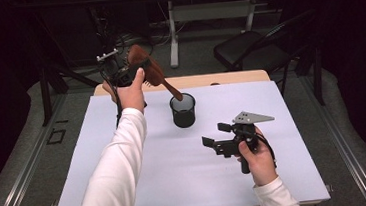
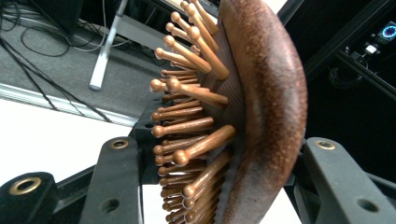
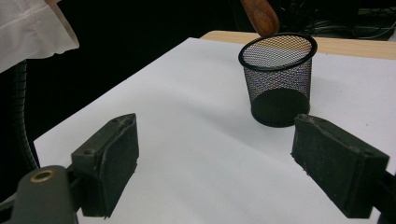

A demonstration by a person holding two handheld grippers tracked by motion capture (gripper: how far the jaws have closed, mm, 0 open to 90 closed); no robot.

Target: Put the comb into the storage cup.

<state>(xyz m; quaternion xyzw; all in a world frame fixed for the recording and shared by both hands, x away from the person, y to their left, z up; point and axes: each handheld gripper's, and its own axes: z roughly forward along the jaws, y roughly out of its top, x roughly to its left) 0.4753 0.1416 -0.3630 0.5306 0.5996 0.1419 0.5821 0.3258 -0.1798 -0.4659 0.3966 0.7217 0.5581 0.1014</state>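
High view: one reddish-brown wooden hairbrush with an oval head (image 1: 147, 69), one black wire-mesh cup (image 1: 183, 110), two hand-held grippers, one white table sheet (image 1: 127, 178). The left gripper (image 1: 129, 72) is raised over the far left corner of the sheet and pinches the brush by its head; the handle slants down to the right, its tip just above the cup's rim. The cup stands upright near the middle of the far half of the sheet. The right gripper (image 1: 216, 137) is low over the near right part, jaws spread and bare, pointing left, well apart from the cup. One dark folding chair (image 1: 251, 47) and one pale table leg (image 1: 173, 38) stand beyond the table.

Left gripper view: brush head (image 2: 261, 107) clamped between the two black jaws, its round-tipped wooden pins (image 2: 187, 126) pointing left and blocking most of the table.

Right gripper view: jaws wide, nothing between them. Cup (image 3: 279, 84) ahead, clear path; brush handle tip (image 3: 260, 16) just over its far rim. One white sleeve (image 3: 32, 28) at upper left.
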